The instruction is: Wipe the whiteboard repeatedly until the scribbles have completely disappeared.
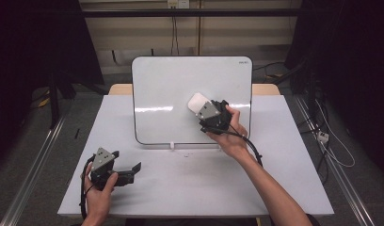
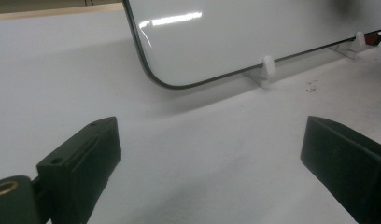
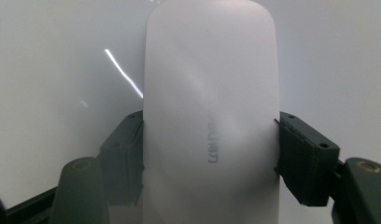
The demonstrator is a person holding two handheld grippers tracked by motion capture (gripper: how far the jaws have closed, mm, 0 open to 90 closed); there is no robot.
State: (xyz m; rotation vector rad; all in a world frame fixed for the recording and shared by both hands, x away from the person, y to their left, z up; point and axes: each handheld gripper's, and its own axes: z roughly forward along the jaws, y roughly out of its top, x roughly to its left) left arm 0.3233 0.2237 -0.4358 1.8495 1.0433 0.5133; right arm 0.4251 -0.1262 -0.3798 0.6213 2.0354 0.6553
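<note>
Against the whiteboard (image 1: 180, 89), the right hand-held gripper (image 3: 209, 149) pinches a white eraser (image 3: 211, 93) by its 2 long sides, held at the board's right-center area. Left hand-held gripper (image 2: 212, 158) sits low over the desk (image 1: 190, 183), jaws spread wide, nothing between them, near the board's lower left corner.

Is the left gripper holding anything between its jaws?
No. In the left gripper view the left gripper stands wide open over the bare white table.

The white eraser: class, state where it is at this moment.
In the high view the white eraser is right of centre, clamped in the right tongs against the whiteboard, near its lower right part.
</note>
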